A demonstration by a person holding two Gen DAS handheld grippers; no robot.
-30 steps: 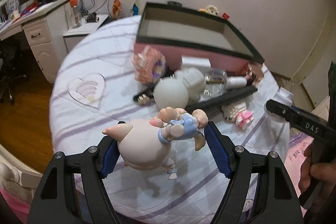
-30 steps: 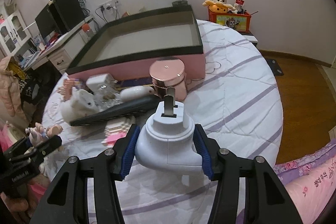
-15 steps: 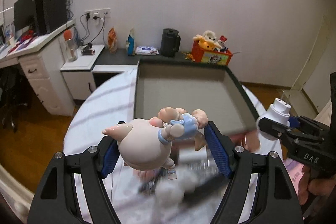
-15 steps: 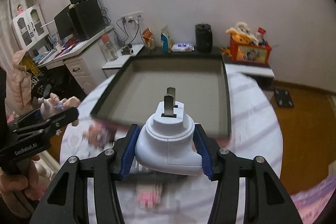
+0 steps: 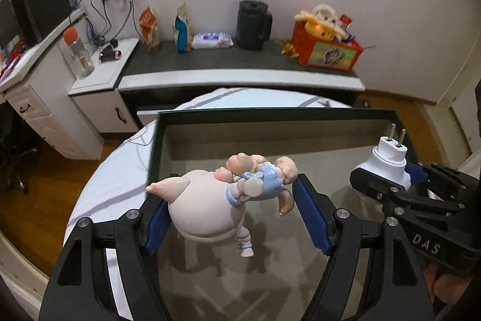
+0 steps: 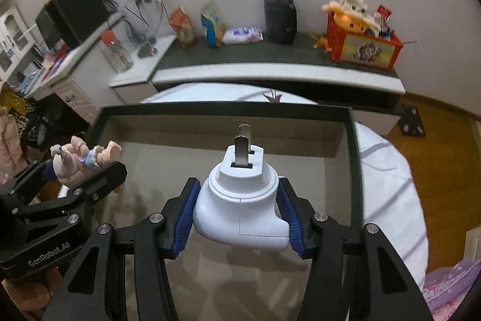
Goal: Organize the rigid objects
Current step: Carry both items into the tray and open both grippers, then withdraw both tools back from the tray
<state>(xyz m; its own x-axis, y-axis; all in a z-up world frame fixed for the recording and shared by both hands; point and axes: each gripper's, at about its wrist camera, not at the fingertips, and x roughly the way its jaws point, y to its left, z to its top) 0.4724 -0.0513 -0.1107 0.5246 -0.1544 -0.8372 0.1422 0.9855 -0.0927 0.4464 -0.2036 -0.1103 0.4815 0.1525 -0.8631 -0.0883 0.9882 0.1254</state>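
My left gripper [image 5: 233, 223] is shut on a pink pig figurine [image 5: 210, 209] with a blue collar, held above the floor of a large dark-rimmed box [image 5: 270, 112]. My right gripper [image 6: 237, 224] is shut on a white plug adapter [image 6: 243, 206] with two metal prongs, also above the box [image 6: 225, 109] floor. The adapter [image 5: 389, 161] shows at the right of the left wrist view. The figurine [image 6: 87, 158] and left gripper [image 6: 75, 179] show at the left of the right wrist view. The box floor below is bare where visible.
The box sits on a round table with a white striped cloth [image 5: 114, 185]. Behind it a low dark shelf [image 5: 240, 62] holds snack bags, a black jug and a red toy bin [image 5: 327, 50]. White drawers [image 5: 39, 101] stand at left. Wooden floor lies at right [image 6: 436, 146].
Both grippers have risen from the cluttered table and moved forward over the box, each still holding its object. The pile of loose objects has dropped out of view.
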